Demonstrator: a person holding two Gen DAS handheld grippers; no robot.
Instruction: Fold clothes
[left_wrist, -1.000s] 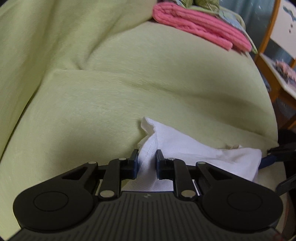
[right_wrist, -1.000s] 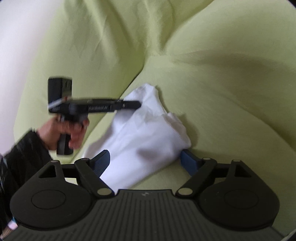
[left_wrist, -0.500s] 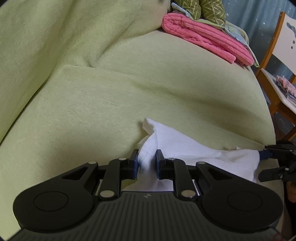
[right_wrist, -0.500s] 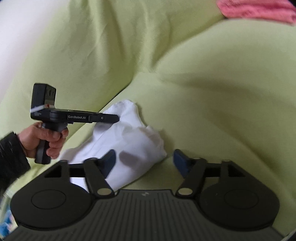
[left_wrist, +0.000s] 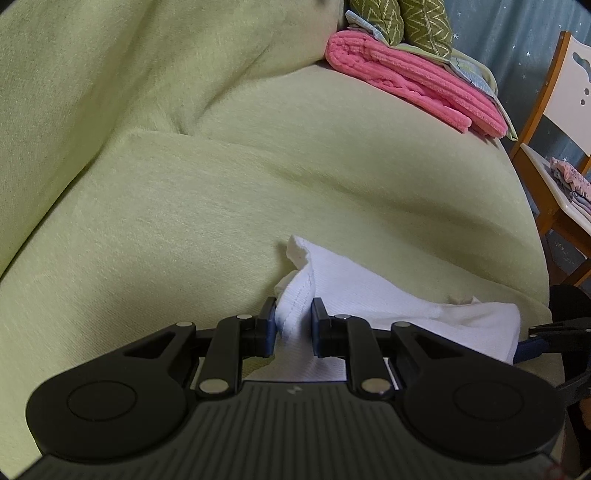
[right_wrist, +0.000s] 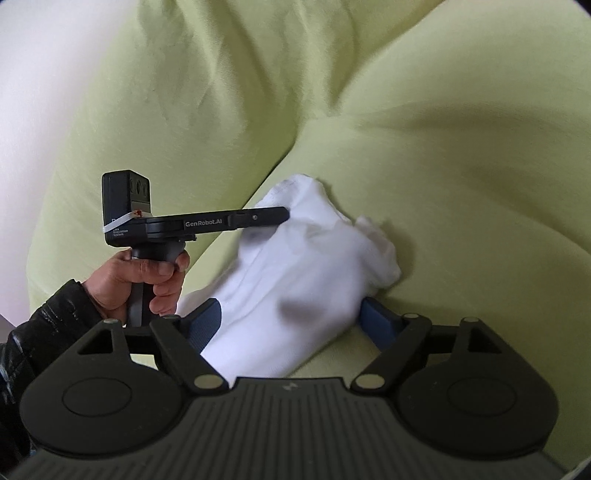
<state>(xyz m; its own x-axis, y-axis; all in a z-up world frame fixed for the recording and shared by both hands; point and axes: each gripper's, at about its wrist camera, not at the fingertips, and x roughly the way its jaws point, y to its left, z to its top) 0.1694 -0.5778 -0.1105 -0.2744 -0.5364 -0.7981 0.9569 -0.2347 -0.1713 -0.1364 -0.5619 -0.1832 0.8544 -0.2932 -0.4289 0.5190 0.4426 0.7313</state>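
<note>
A white garment (left_wrist: 388, 295) lies crumpled on the green sofa seat (left_wrist: 221, 221). My left gripper (left_wrist: 293, 326) is shut on a stitched hem at the garment's left end. In the right wrist view the same gripper (right_wrist: 286, 214) shows from the side, held by a hand (right_wrist: 136, 273) in a dark sleeve. My right gripper (right_wrist: 290, 319) straddles the other end of the garment (right_wrist: 295, 280). Its jaws are opening, with the bunched cloth between the blue pads (right_wrist: 205, 323). Its tip shows at the right edge of the left wrist view (left_wrist: 535, 338).
A folded pink towel (left_wrist: 413, 81) and a green patterned cushion (left_wrist: 406, 22) sit at the sofa's far end. A wooden chair (left_wrist: 554, 110) with folded clothes stands to the right. The sofa back (right_wrist: 221, 92) rises behind the garment.
The left gripper keeps its grip on the hem and has tilted slightly. The right gripper's jaws narrowed around the cloth, then widened again.
</note>
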